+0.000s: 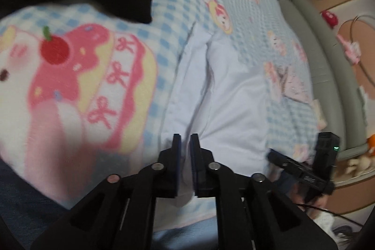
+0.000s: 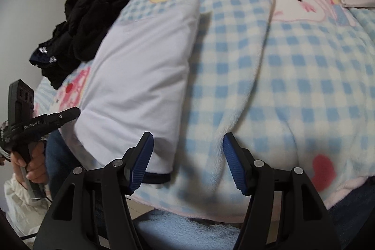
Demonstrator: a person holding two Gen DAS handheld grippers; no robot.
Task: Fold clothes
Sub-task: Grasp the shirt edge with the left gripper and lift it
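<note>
A white garment (image 2: pixel 140 76) is seen lying on a bed covered by a blue-and-white checked blanket (image 2: pixel 281 86) printed with pink cartoon figures. The garment is folded into a long, narrow shape with smooth faces, a few soft creases and a raised fold running along its length; a dark navy trim (image 2: pixel 157 177) is seen at its near end, close to the blanket's edge. A heap of black clothes (image 2: pixel 93 22) is piled on the blanket just beside the garment's far left side, in the right wrist view. The left tongs (image 1: pixel 185 139) are held over the garment's near end with the jaws narrowly parted; white cloth shows through the gap, but whether it is pinched cannot be told. The right tongs (image 2: pixel 187 147) are spread wide and grasp nothing, the left blue pad (image 2: pixel 143 158) poised over the garment's near corner and the other over bare blanket. A hand (image 2: pixel 30 168) is seen gripping the handle of the left tool at the bed's edge.
</note>
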